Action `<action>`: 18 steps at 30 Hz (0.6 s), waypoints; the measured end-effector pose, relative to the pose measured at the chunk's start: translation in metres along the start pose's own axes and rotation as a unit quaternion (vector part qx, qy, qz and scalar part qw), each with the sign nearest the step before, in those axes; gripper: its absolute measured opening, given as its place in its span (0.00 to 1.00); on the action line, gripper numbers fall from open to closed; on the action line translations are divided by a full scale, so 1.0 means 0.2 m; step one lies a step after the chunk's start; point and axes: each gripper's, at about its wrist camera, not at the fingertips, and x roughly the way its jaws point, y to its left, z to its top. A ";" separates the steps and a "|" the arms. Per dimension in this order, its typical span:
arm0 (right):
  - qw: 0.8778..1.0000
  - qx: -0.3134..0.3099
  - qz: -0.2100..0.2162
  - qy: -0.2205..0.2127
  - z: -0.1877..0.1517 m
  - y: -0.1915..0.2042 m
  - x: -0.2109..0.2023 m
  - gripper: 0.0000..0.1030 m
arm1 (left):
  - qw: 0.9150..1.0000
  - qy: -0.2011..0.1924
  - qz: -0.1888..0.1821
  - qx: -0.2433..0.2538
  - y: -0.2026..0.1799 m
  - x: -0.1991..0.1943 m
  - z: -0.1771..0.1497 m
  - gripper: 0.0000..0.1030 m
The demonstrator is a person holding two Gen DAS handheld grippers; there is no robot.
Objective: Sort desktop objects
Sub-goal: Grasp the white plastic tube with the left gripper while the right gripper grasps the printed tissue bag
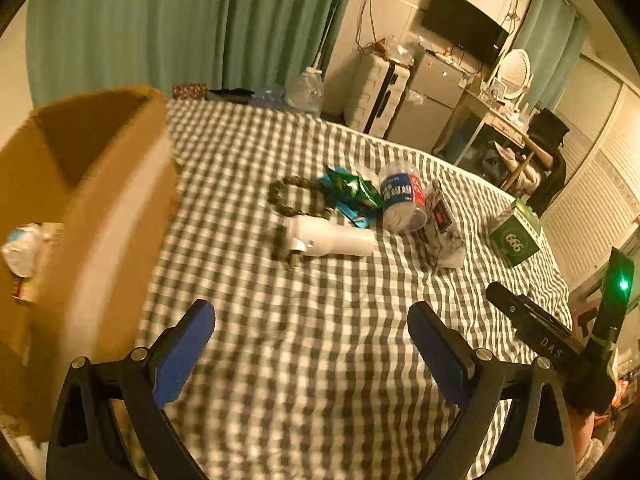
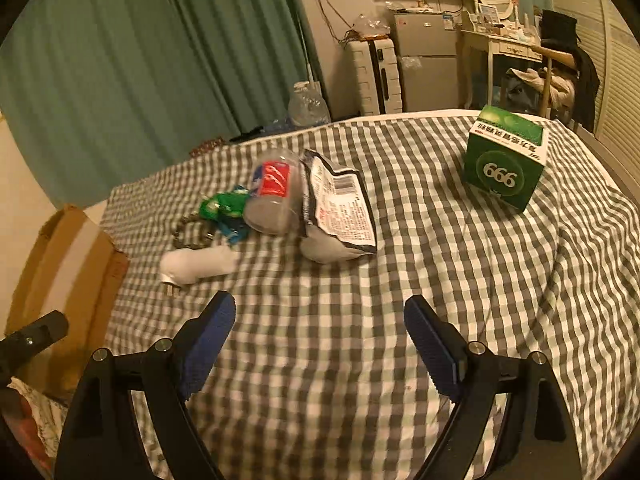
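On the checked cloth lie a white charger (image 1: 332, 241) (image 2: 199, 264), a dark bead bracelet (image 1: 294, 196) (image 2: 192, 232), a green snack packet (image 1: 354, 196) (image 2: 226, 210), a crushed bottle with a red and blue label (image 1: 402, 202) (image 2: 272, 200), a silver food pouch (image 1: 442, 232) (image 2: 340, 212) and a green "666" box (image 1: 516, 238) (image 2: 506, 160). My left gripper (image 1: 312, 330) is open and empty over the cloth, short of the charger. My right gripper (image 2: 320, 320) is open and empty, below the pouch.
An open cardboard box (image 1: 80, 208) (image 2: 60, 268) with some items inside stands at the left edge of the cloth. The right gripper's body (image 1: 552, 340) shows at the right of the left wrist view. Green curtains, a suitcase and a fridge stand behind.
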 end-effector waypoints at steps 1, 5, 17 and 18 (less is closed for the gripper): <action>1.000 -0.005 0.000 -0.002 0.00 -0.01 0.02 0.85 | 1.000 0.002 -0.002 -0.003 -0.01 0.03 0.00 0.97; 1.000 -0.023 0.003 -0.003 0.02 -0.03 0.10 0.85 | 1.000 0.009 0.004 -0.010 -0.02 0.22 0.03 0.97; 0.998 -0.064 -0.015 -0.005 0.18 -0.01 0.43 0.85 | 0.999 0.037 0.022 0.009 -0.08 0.68 0.14 0.99; 0.998 -0.065 -0.018 0.000 0.19 -0.01 0.47 0.85 | 0.999 0.035 0.031 0.010 -0.08 0.71 0.16 1.00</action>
